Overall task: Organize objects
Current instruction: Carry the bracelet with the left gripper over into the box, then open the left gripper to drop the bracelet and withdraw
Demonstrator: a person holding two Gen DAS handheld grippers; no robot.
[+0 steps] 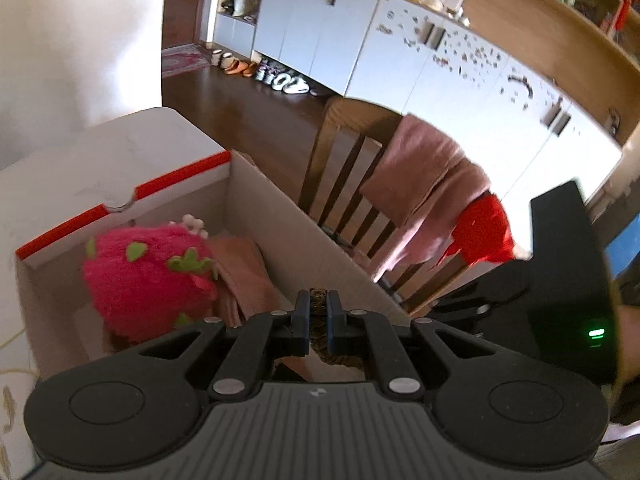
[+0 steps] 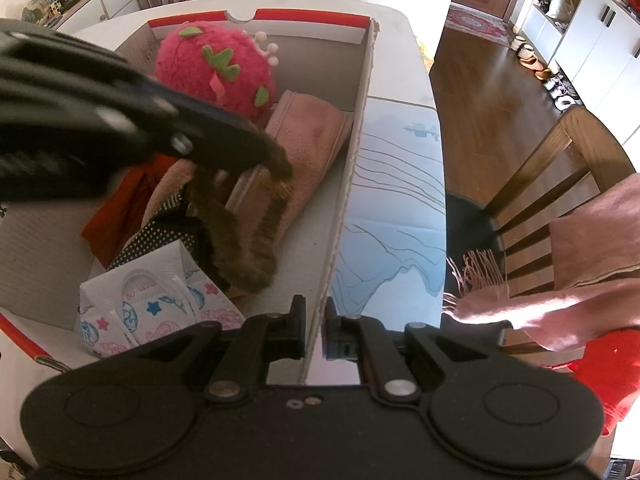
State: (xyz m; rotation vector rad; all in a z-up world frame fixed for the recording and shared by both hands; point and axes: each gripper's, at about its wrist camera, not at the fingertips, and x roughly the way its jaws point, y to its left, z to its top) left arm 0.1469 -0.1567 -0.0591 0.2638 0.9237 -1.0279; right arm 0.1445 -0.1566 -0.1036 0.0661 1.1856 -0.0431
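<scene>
An open cardboard box (image 2: pixel 352 184) with a red rim stands on a white table. Inside lie a pink strawberry plush (image 2: pixel 216 72), a folded pink towel (image 2: pixel 308 144), a black dotted cloth (image 2: pixel 160 236), a red cloth (image 2: pixel 120 208) and a white patterned packet (image 2: pixel 152 304). My left gripper (image 2: pixel 276 160) reaches in from the left above the box, shut on a brown knitted piece (image 2: pixel 248 240) that hangs down over the towel. The left wrist view shows the left gripper (image 1: pixel 318 300) with the brown piece (image 1: pixel 318 328) pinched between its pads, above the box (image 1: pixel 260 208) and plush (image 1: pixel 148 280). My right gripper (image 2: pixel 314 312) is shut on the box's near side wall.
A glossy blue-printed flap (image 2: pixel 400 208) lies flat to the right of the box wall. A wooden chair (image 2: pixel 540 184) draped with a pink fringed scarf (image 2: pixel 580 240) and a red cloth (image 2: pixel 616 368) stands close by the table (image 2: pixel 396 40). White cupboards (image 1: pixel 320 32) line the far wall.
</scene>
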